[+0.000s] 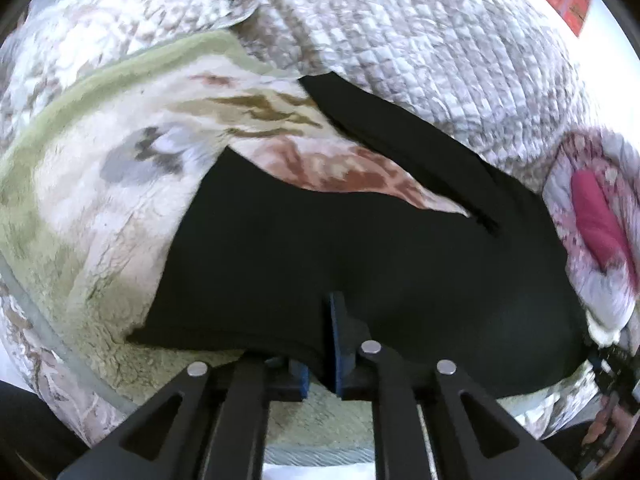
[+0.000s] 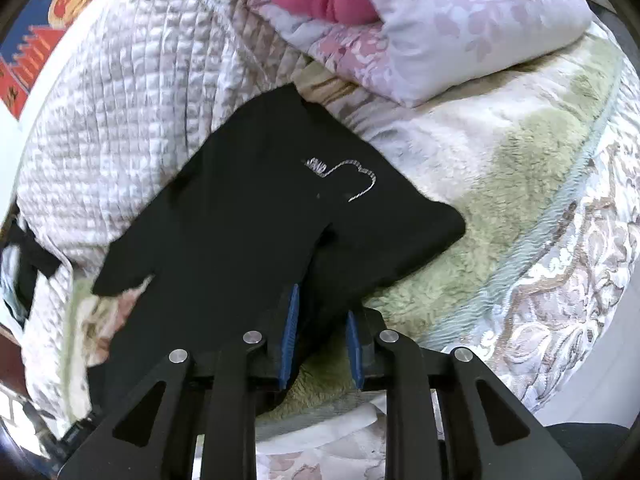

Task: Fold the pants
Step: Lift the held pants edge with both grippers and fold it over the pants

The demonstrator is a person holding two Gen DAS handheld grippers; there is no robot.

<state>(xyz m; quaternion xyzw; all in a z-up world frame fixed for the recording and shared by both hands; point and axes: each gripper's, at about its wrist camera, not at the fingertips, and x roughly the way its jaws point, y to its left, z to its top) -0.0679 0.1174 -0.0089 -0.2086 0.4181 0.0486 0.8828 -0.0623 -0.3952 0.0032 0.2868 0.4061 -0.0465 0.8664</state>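
Black pants (image 1: pixel 360 260) lie spread on a floral fleece blanket (image 1: pixel 100 200), one leg running up to the right. My left gripper (image 1: pixel 320 344) sits at the near hem, its blue pads a narrow gap apart with a fold of black cloth hanging between them. In the right wrist view the pants (image 2: pixel 260 220) carry a white stitched outline (image 2: pixel 344 176). My right gripper (image 2: pixel 324 308) stands open over the near edge. Its blue pads are clearly apart, with loose cloth between them and green blanket (image 2: pixel 500 200) showing beneath.
A quilted grey-white cover (image 1: pixel 400 40) rises behind the pants. A pink floral duvet with a magenta lining (image 2: pixel 440 40) is bunched at the right. A red and blue poster (image 2: pixel 40 40) hangs on the wall. A hand (image 1: pixel 608 412) shows at the lower right edge.
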